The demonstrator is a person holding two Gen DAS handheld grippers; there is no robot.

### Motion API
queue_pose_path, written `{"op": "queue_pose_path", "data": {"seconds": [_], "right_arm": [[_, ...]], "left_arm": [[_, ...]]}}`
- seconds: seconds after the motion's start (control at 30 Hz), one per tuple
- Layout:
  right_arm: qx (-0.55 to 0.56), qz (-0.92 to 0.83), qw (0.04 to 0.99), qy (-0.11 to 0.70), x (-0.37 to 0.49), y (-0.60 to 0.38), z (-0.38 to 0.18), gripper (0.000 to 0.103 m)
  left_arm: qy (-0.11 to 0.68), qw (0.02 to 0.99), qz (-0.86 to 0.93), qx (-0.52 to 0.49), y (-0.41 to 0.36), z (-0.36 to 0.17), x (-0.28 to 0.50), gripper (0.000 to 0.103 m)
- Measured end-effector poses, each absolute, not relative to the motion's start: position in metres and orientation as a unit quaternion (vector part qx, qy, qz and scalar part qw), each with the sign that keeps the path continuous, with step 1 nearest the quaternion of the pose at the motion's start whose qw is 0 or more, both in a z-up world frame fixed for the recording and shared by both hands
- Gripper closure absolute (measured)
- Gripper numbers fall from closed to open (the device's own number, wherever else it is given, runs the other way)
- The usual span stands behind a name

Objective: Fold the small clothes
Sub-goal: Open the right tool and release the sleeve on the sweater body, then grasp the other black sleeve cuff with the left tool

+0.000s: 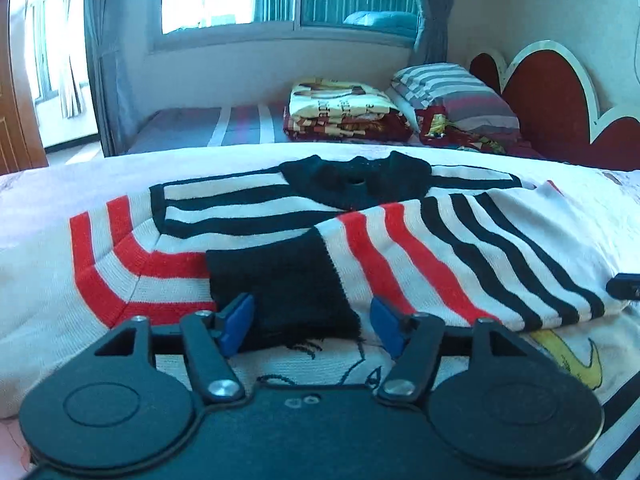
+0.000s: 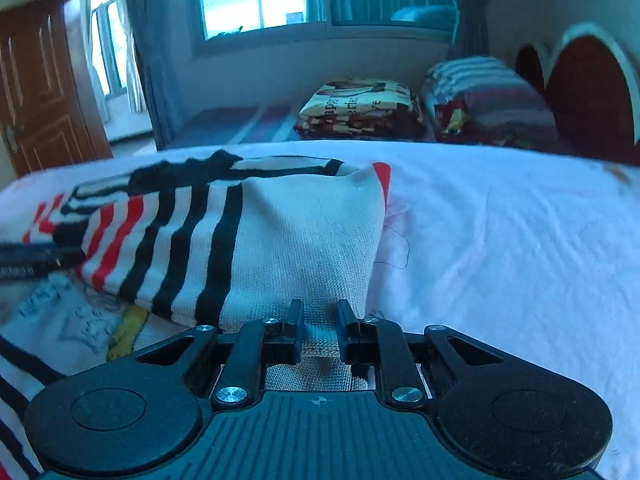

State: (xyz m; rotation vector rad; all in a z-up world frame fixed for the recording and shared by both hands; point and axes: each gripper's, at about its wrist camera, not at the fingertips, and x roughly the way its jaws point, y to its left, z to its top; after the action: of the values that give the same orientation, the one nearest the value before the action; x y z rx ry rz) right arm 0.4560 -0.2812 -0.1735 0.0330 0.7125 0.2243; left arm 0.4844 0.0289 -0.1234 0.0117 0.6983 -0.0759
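A small knitted sweater (image 1: 248, 216) with white, red and black stripes lies flat on the bed (image 1: 36, 200), black collar toward the pillow (image 1: 452, 92). Both sleeves are folded across its body, one black cuff (image 1: 280, 284) uppermost.

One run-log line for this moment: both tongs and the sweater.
left tongs: open, black cuff between pads | right tongs: narrow, around white knit fold | striped sweater: sleeves folded in, on bed
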Motion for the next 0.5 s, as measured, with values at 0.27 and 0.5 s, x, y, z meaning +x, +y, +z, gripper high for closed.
{"op": "queue_pose_path", "data": {"seconds": [0.27, 0.5], "right_arm": [[0.118, 0.084, 0.931, 0.336, 0.432, -0.302, -0.156, 0.086], [0.145, 0.049, 0.920, 0.362, 0.405, -0.297, -0.153, 0.086]], "left_arm": [[0.324, 0.943, 0.032, -0.069, 0.104, -0.097, 0.414, 0.041], [0.322, 0.923, 0.148, -0.152, 0.231, -0.100, 0.339, 0.046]]}}
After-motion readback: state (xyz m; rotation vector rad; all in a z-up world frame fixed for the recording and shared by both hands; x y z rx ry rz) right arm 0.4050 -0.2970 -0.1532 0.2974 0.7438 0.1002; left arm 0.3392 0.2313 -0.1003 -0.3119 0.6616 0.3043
